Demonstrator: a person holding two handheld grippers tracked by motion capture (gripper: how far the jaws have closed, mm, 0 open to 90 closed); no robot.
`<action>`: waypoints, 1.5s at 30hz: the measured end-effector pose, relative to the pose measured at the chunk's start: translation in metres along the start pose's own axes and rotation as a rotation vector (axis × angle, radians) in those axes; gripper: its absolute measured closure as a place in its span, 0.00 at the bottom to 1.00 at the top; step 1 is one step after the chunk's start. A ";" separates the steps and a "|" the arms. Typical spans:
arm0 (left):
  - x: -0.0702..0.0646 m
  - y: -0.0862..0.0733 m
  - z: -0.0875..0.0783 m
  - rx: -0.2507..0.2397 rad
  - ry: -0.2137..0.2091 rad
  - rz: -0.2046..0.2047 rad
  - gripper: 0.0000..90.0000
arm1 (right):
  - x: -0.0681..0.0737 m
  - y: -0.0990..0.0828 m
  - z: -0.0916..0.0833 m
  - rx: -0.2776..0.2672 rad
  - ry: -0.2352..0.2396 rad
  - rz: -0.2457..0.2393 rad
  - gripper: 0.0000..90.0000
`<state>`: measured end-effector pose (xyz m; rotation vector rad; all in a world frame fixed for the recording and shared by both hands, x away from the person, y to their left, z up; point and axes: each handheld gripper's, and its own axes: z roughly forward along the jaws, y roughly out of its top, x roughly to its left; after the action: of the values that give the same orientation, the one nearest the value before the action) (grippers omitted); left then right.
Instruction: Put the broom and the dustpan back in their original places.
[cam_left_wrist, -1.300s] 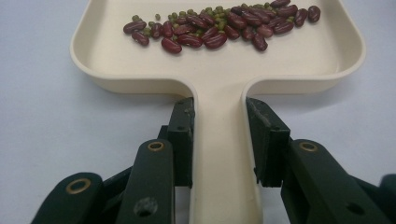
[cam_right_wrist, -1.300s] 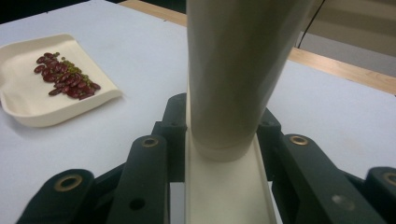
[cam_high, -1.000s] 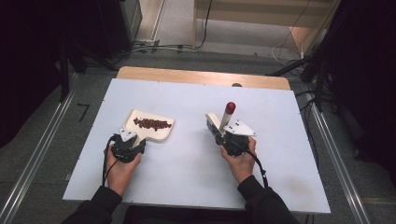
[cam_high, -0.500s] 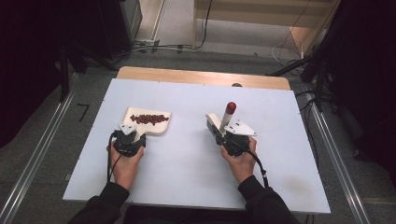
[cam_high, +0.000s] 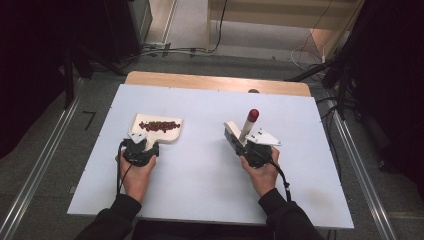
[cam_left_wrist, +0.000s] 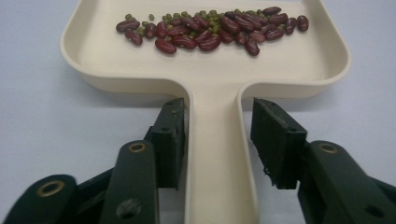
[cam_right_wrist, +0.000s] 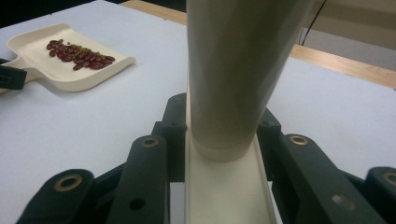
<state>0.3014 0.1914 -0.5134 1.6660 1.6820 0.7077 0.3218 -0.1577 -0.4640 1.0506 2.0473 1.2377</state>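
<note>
A cream dustpan (cam_high: 157, 127) lies flat on the white table (cam_high: 200, 190) with dark red beans (cam_left_wrist: 210, 32) and a few small green ones in a row across it. My left gripper (cam_left_wrist: 217, 140) straddles the pan's handle (cam_left_wrist: 217, 121); its jaws have just been opening, and a gap shows beside the right pad. In the high view the left gripper (cam_high: 142, 142) sits at the pan's near end. My right gripper (cam_right_wrist: 224, 135) is shut on the flat base of a cream brush (cam_high: 245, 127), whose red-tipped handle (cam_high: 253, 115) rises upright, thick and close (cam_right_wrist: 238, 70).
The dustpan (cam_right_wrist: 70, 60) is off to the left of the right gripper, with bare table between them. A wooden strip (cam_high: 215, 82) runs along the table's far edge. Metal rails (cam_high: 45, 165) and cables lie on the floor around it.
The dustpan has shifted slightly away from the person and settled on the table. The left hand stays at its handle. The right hand and brush have not moved.
</note>
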 end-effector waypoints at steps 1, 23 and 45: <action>0.001 0.000 -0.001 0.001 -0.004 0.001 0.58 | -0.002 0.000 -0.001 0.000 0.004 0.004 0.71; -0.004 0.000 -0.022 -0.086 -0.047 0.056 0.43 | -0.040 -0.012 -0.021 0.041 0.032 0.052 0.71; -0.003 0.001 -0.023 -0.101 -0.071 0.048 0.43 | -0.066 -0.020 -0.017 0.090 0.130 0.143 0.71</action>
<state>0.2837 0.1898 -0.4978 1.6462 1.5362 0.7358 0.3394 -0.2265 -0.4712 1.2053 2.1756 1.3275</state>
